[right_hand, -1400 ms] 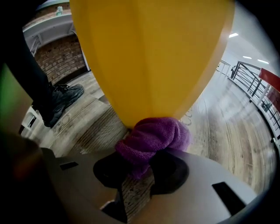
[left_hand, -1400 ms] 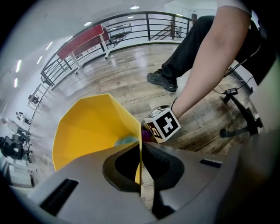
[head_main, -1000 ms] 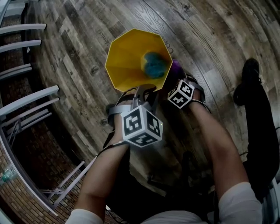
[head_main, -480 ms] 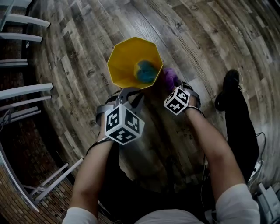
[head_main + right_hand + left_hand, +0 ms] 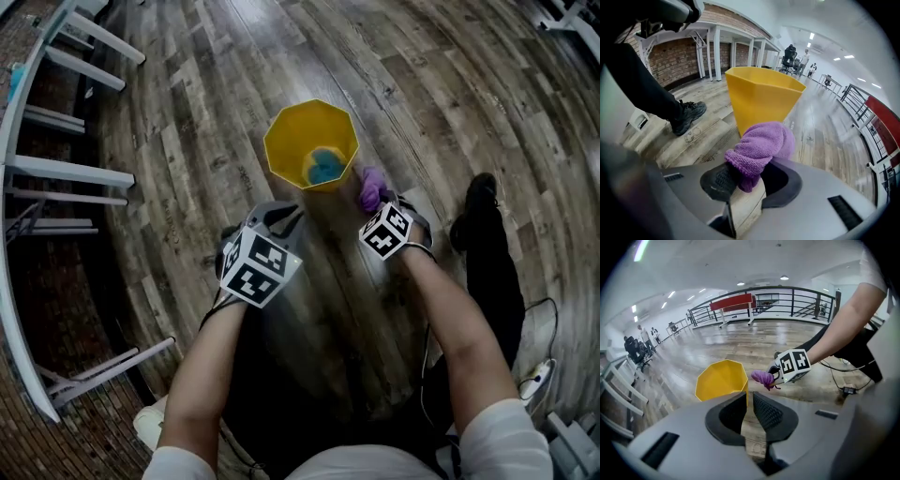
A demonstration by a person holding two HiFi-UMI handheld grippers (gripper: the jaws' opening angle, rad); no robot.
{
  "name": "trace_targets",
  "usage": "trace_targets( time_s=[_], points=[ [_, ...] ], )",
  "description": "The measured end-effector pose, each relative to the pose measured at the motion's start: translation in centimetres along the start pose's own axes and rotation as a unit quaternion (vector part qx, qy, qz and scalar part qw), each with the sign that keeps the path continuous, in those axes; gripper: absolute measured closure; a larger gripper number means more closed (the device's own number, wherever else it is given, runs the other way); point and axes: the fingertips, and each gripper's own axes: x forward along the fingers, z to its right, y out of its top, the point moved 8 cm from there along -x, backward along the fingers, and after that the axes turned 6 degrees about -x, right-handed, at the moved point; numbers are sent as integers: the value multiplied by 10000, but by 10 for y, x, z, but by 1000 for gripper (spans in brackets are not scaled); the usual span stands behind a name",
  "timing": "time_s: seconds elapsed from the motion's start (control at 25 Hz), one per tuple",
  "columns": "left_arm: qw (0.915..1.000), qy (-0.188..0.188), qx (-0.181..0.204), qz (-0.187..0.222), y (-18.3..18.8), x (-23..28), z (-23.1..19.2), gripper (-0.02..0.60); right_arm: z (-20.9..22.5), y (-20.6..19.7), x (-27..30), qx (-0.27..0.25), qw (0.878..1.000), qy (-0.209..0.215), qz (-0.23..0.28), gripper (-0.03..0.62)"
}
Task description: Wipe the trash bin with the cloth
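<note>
Head view: the yellow trash bin [image 5: 284, 141] stands on the wood floor [image 5: 187, 187] just ahead of both tongs, with a blue object [image 5: 324, 167] inside it. The right gripper [image 5: 744, 177] clamps the purple cloth [image 5: 761, 143] just beside the bin, apart from its wall. The left gripper [image 5: 747, 401], its jaws just eased to a narrow slit, holds nothing. With no contact showing, the wiping looks still to do.

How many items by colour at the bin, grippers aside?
Yellow: 1, the trash bin
Purple: 1, the cloth
Blue: 1, a crumpled blue item inside the bin
Total: 3
</note>
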Motion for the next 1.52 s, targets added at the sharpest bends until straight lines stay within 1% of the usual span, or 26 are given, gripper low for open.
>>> trace_targets(
  time_s=[0.2,0.44,0.68,1.04,1.36,1.52],
  points=[
    [9982,86,-523,283,-7,-38,9,554,-8,13,-35,-169,9998,-19,97,477],
    [9939,152,-896,632,-10,-74,36,554,-16,21,-79,-260,9993,-119,260,477],
    [9868,248,-1255,994,-16,-109,59,554,-31,32,-126,-276,9985,-120,452,477],
    [9794,330,-1519,1293,-18,-143,79,554,-46,38,-174,-338,9977,-157,560,477],
    [9766,409,-1638,1334,-20,-162,88,554,-47,45,-199,-405,9970,-245,616,477],
    [9755,391,-1672,1378,-22,-169,92,554,-50,48,-207,-321,9971,-257,641,477]
  ],
)
